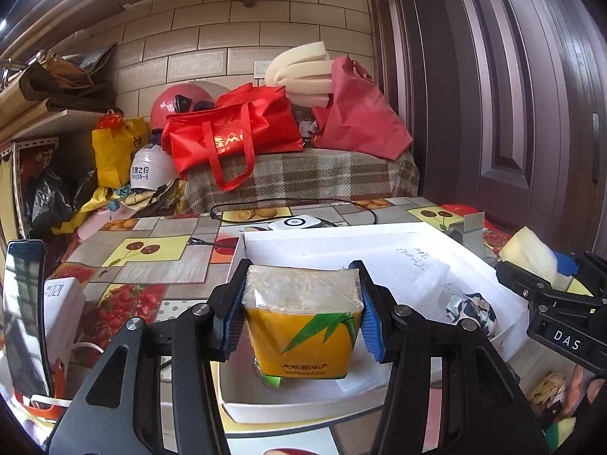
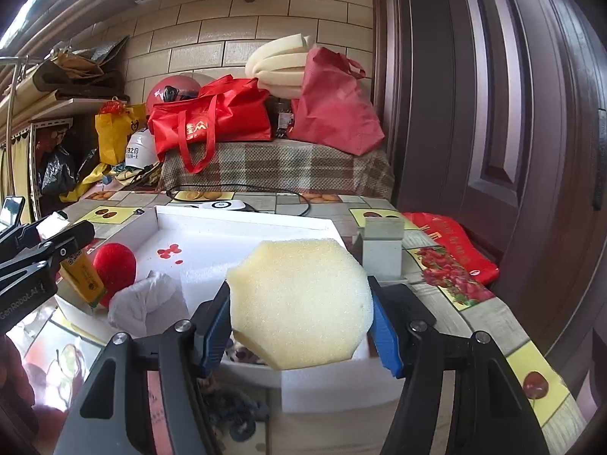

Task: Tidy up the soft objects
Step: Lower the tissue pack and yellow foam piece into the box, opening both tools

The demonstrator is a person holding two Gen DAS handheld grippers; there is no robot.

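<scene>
Left wrist view: the left gripper (image 1: 301,313) pinches a yellow tissue pack (image 1: 303,322) upright between its jaws directly above the white tray's (image 1: 379,232) near-left corner, while the right gripper (image 2: 301,322) clamps a sponge (image 2: 299,299) over the opposite near edge.

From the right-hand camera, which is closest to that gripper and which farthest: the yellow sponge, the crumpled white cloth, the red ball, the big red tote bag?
1. Yellow sponge: squeezed in the right gripper jaws.
2. Crumpled white cloth: just left, in the white tray.
3. Red ball: farther left, behind the cloth.
4. Red tote bag: far back on the plaid-covered surface.
</scene>
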